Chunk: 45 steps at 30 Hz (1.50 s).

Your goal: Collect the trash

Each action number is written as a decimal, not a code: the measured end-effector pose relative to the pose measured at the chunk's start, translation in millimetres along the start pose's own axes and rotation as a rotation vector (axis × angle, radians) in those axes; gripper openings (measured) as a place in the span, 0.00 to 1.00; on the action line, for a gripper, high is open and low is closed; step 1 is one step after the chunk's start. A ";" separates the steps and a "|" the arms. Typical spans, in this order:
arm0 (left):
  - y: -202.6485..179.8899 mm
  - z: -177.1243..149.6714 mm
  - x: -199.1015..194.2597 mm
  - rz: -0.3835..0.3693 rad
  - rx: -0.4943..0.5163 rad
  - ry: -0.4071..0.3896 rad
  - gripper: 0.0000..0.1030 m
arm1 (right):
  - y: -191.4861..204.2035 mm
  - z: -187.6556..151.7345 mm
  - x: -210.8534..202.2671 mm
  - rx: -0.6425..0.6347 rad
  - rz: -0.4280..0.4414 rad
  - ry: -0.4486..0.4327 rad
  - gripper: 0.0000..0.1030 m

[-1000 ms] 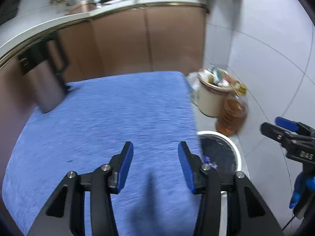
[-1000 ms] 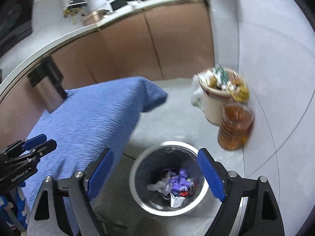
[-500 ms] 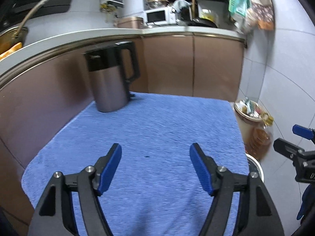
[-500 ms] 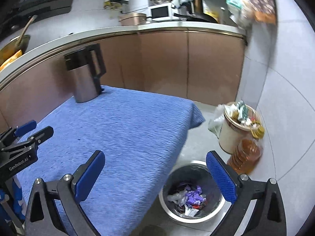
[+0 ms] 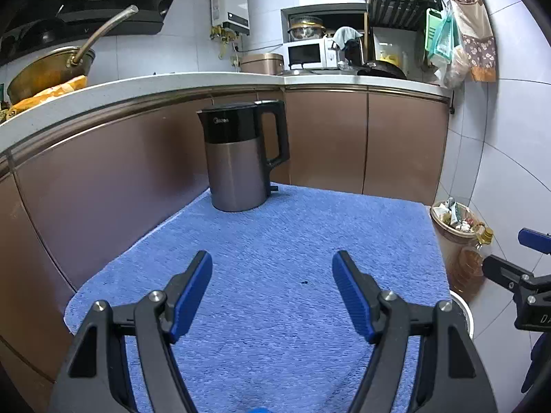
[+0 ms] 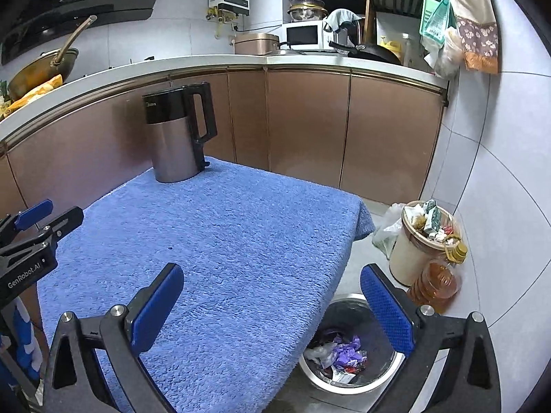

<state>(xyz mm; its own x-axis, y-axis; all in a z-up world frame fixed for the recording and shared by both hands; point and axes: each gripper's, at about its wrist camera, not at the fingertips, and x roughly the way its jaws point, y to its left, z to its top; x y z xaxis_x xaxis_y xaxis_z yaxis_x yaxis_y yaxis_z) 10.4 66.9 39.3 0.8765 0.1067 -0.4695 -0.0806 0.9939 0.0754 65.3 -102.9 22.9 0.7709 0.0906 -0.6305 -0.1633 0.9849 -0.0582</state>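
A silver trash bin [image 6: 344, 383] stands on the floor by the table's right edge. Crumpled purple and white wrappers [image 6: 346, 352] lie inside it. My right gripper [image 6: 272, 272] is open and empty, one finger over the blue towel [image 6: 224, 223] and the other over the bin. My left gripper [image 5: 271, 265] hovers above the blue towel [image 5: 292, 234], open with nothing between its pads. No loose trash shows on the towel. In the left wrist view only a sliver of the bin's rim [image 5: 465, 313] shows. The left gripper [image 6: 51, 214] also appears at the right wrist view's left edge.
A steel and black kettle [image 5: 241, 158] [image 6: 179, 137] stands at the towel's far left corner, against brown cabinets. On the floor by the tiled wall are a full cream waste basket [image 6: 409, 261] and an amber oil bottle [image 6: 435, 282]. A wok [image 5: 48, 69] sits on the counter.
Both grippers have opened wider and pulled up and back from the bin. Both views now tilt higher, taking in the kettle and the counter.
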 end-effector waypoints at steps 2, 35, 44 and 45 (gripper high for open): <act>0.6 -0.6 -4.2 0.008 0.002 -0.008 0.69 | 2.0 0.1 -4.2 -0.003 -0.006 -0.009 1.00; -9.0 -0.1 -51.4 0.082 0.018 -0.104 0.80 | -9.1 -7.4 -49.5 0.018 -0.017 -0.108 1.00; -14.5 -3.0 -52.1 0.068 0.023 -0.095 0.80 | -14.7 -10.5 -53.8 0.041 -0.035 -0.110 1.00; -15.0 -3.2 -52.0 0.070 0.025 -0.094 0.80 | -15.6 -11.0 -54.5 0.043 -0.035 -0.111 1.00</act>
<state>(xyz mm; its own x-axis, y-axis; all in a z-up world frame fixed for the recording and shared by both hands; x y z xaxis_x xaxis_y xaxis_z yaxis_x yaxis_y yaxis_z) -35.5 46.6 59.8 0.9099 0.1712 -0.3778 -0.1320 0.9830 0.1276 19.0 -124.8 49.6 0.8397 0.0695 -0.5385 -0.1102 0.9929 -0.0437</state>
